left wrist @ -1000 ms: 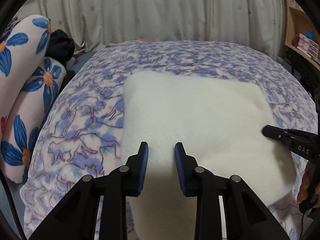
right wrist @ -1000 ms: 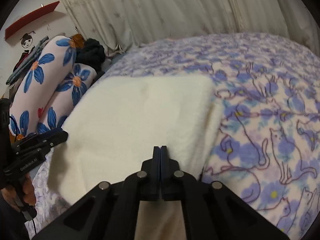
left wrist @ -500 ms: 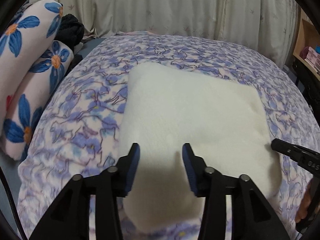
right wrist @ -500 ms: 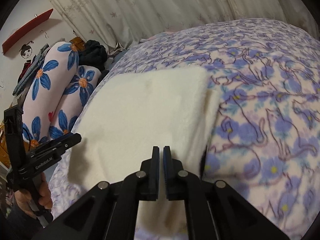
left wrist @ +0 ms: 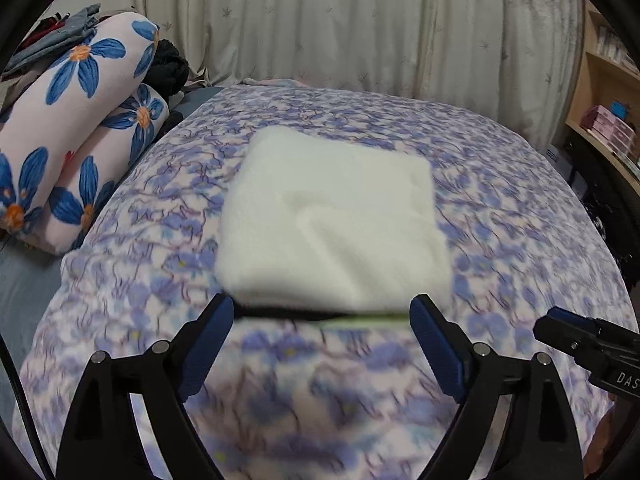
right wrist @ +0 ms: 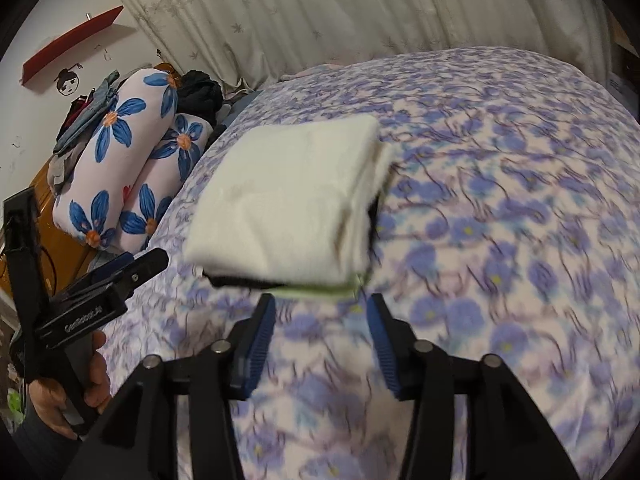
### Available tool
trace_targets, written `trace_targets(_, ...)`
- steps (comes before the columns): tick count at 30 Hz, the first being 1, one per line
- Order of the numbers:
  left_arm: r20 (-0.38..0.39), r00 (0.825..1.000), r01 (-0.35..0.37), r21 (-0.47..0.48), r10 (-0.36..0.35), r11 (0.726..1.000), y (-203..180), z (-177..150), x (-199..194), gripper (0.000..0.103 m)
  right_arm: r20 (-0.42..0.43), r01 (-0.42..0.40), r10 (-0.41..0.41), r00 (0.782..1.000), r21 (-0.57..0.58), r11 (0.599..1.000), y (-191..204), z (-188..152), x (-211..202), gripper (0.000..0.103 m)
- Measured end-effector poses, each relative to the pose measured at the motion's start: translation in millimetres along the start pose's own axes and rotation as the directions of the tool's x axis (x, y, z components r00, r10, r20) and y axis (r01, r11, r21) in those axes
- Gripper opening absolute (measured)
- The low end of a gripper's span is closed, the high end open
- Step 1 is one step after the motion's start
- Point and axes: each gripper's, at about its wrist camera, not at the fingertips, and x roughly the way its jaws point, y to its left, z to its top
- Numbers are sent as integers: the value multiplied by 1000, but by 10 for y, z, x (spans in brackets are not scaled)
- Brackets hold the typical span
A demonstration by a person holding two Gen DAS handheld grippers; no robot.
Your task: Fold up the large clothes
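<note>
1. Left wrist view: the left gripper (left wrist: 322,316) is being held with its jaws spread wide and released, nothing being gripped between the blue pads (left wrist: 208,340).
2. The folded white garment (left wrist: 332,224) is being shown lying flat on the flowered bedspread (left wrist: 520,216), just beyond the fingertips and apart from them. A dark strip and a pale green edge are being exposed under its near side.
3. The tip of the right gripper (left wrist: 560,326) is being seen at the right edge, above the bedspread and well apart from the garment; its jaw state cannot be told from this view.
4. Two rolled flower-print pillows (left wrist: 80,136) are being shown stacked at the left of the bed, with a curtain (left wrist: 360,20) behind and shelves (left wrist: 608,120) at the right.
5. Right wrist view: the right gripper (right wrist: 320,320) is being held with its jaws parted and released, with nothing between them, above the bedspread (right wrist: 500,220).
6. The garment (right wrist: 288,200) is being shown just ahead of the fingertips, untouched, with its layered folded edge facing right.
7. The left gripper (right wrist: 132,268) is being held in a hand (right wrist: 68,396) at the lower left, near the garment's left corner.
8. The pillows (right wrist: 132,168) are being shown at the left, below a red wall shelf (right wrist: 72,44).
</note>
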Motion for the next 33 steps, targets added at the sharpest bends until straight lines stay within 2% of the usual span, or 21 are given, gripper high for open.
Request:
trace_targets(3,-12,1000,23,-10,-23,1000,-151,-281,-168,90,-3,21,-21,1000,27,999,-92,-226,-144,60)
trace_targets(6,-32,999,37,-15,-37,999,-271,-543,-271,91,-18,37,-36,999,57,998,-205,-444,-246,61)
trace_targets(9,-59,997,45,-18,-46,999,-367,-780,-318,96,-26,54,-52,998,70,996,-287,-653,-348,61)
trace_targets(13,-88,995,51,-22,-53,998,-516,-1134,-411,98,-33,87,-85,996,76,993,-382,-923,-504,72)
trace_targets(17,-102,994,50,-11,-51,999,-678,-1437,-548,98,-54,110,-106,993,81,991,-447,-1194,-629,72)
trace_targets(22,-110,990,83,-15,-85,996,-851,-1726,-818,98,-66,133,-128,990,84,988,-437,-1568,-803,72)
trace_targets(25,-124,988,86,-11,-87,996,-927,-1831,-963,98,-67,115,-109,992,99,988,-413,-1757,-918,72)
trace_targets(33,-113,992,51,10,-50,999,-1042,-2042,-1363,98,-65,123,-114,991,158,980,-375,-2153,-1243,73)
